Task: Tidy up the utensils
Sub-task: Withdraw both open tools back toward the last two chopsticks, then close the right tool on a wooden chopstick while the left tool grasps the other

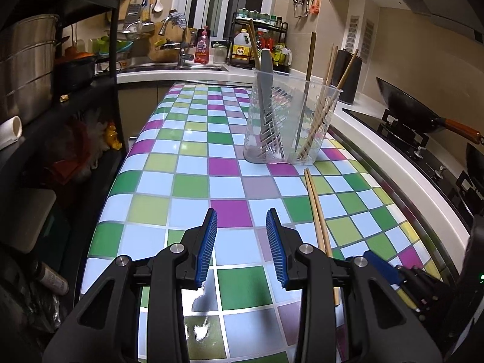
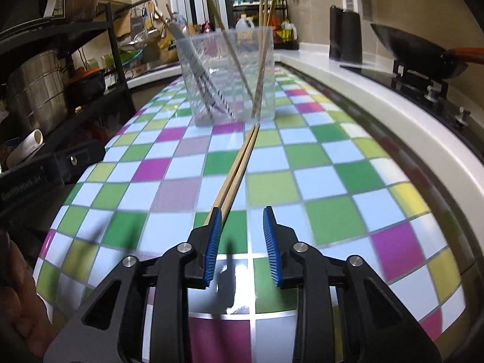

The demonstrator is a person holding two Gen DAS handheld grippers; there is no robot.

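Pair of wooden chopsticks (image 2: pixel 239 169): lying flat on the checkered table (image 2: pixel 332 217), near ends under the right gripper (image 2: pixel 242 220), tips just short of the clear plastic utensil holder (image 2: pixel 230 72). Right gripper: jaws apart, nothing clamped; the sticks pass at its left pad (image 2: pixel 213 236). Advice: shift left to centre both sticks between the pads before closing. Left gripper (image 1: pixel 242 227): partly open, empty, just beside the sticks.

Dim indoor light w/ glare on glossy tablecloth (image 1: pixel 193 181), heavy fisheye warp, right view motion-blurred.
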